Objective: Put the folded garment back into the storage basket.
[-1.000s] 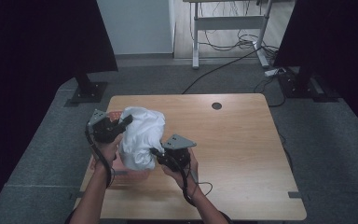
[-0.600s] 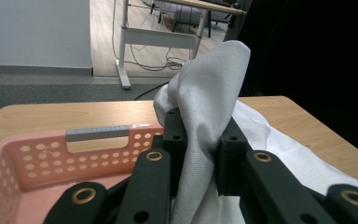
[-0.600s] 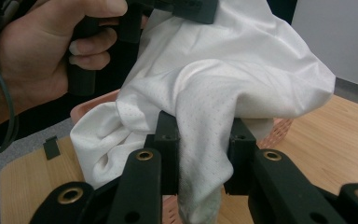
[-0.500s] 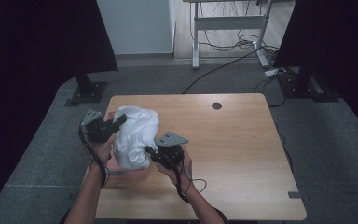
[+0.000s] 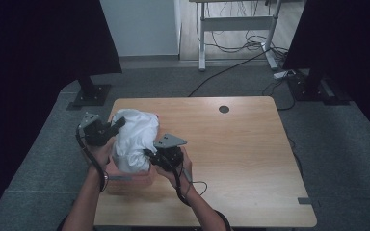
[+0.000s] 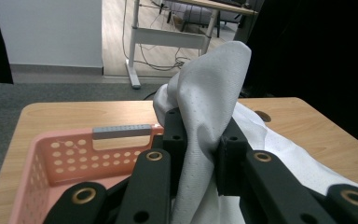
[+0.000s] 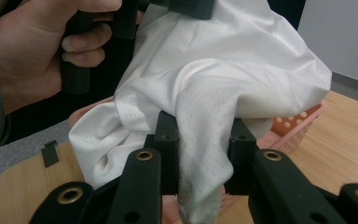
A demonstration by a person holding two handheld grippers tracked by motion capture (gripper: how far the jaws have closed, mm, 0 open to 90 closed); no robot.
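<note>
One white cloth (image 5: pixel 134 139) hangs bunched between the two grippers above a single pink basket (image 5: pixel 125 179) that sits at the near left corner of the wooden table (image 5: pixel 241 159). In the high view the cloth's long axis runs roughly from the far side toward the person, from the upper bulge near the left gripper (image 5: pixel 107 131) down to the lower end by the right gripper (image 5: pixel 149 155). The left gripper is clamped on a fold of the cloth: in the left gripper view its two black jaws press the fabric between them, and a peak of cloth (image 6: pixel 214 88) rises upward above the jaws, pointing away from the camera toward the far edge of the table. The right gripper (image 7: pixel 200 154) is also closed on the cloth, with a narrow strip of fabric pinched between its jaws and trailing downward past them, while the main mass of cloth (image 7: pixel 223 70) billows above. In that same view the person's left hand (image 7: pixel 32 51) holds the left gripper at the cloth's upper end. The basket (image 6: pixel 60 158) has perforated walls and one grey handle (image 6: pixel 121 131) on its far rim. There are two grippers, one cloth and one basket.
</note>
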